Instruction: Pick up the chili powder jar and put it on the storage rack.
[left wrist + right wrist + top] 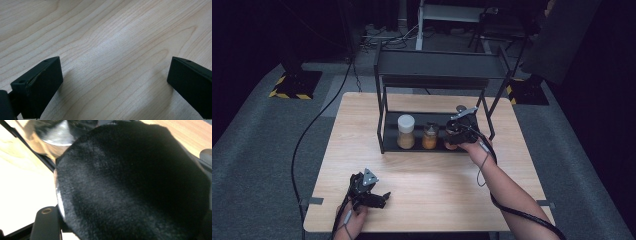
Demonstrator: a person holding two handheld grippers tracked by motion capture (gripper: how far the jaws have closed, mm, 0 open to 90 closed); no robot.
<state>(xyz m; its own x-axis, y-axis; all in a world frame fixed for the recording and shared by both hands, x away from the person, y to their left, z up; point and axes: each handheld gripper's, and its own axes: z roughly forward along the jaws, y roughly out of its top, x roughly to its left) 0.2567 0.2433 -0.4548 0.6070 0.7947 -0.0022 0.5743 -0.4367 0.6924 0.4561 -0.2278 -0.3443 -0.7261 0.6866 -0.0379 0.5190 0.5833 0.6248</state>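
Note:
A black two-shelf rack (439, 65) stands at the back of the wooden table (427, 180). On its lower shelf are a white-lidded jar (406, 131) of tan contents and a smaller dark-lidded jar (430, 136). Right of them, at the shelf's front edge, my right gripper (453, 134) is shut on a third jar (450, 144). Its black lid (130, 182) looms close in the right gripper view, with the jaws at either side. My left gripper (384, 197) rests low near the table's front left, open, with bare wood between its fingertips (40, 85).
The rack's upright posts (379, 115) and upper shelf hem in the lower shelf. A blurred neighbouring jar (52, 135) sits just beyond the held lid. Cables trail from both grippers over the table's front edge. Grey carpet surrounds the table.

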